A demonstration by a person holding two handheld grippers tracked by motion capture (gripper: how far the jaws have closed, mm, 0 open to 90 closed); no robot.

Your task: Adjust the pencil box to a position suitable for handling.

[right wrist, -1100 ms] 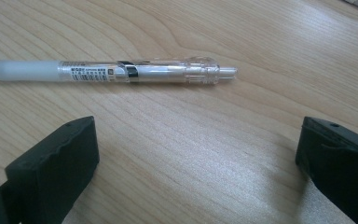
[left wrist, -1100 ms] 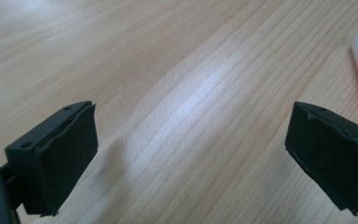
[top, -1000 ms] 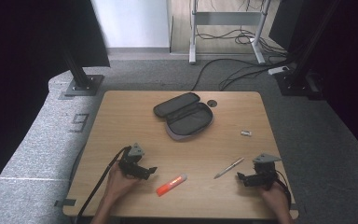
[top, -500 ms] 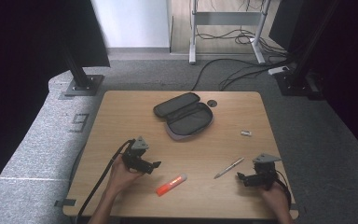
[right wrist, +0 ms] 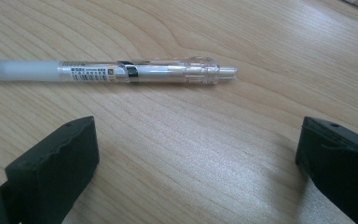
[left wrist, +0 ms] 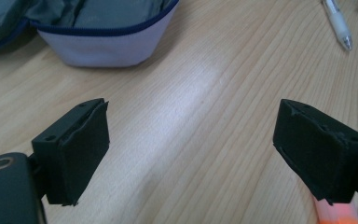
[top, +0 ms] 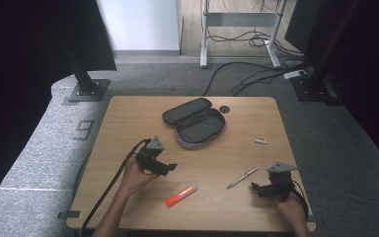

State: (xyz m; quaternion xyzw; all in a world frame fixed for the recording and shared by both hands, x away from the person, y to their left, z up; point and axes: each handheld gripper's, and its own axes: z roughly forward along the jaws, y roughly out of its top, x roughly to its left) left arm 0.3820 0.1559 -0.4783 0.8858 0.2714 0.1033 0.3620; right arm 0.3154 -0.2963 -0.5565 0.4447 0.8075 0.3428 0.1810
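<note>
While the clear plastic ballpoint pen lies flat on the light wooden table, the right gripper sits just short of it, jaws wide apart. The left gripper, jaws likewise spread and empty, hovers beside an orange highlighter marker, near the open grey zip pencil case.

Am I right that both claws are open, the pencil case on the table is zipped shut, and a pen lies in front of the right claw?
Not quite: the pencil case is unzipped and lying open, as the high view shows. The rest holds: the left claw and the right claw are both open, and the pen lies on the table in front of the right claw.
</note>
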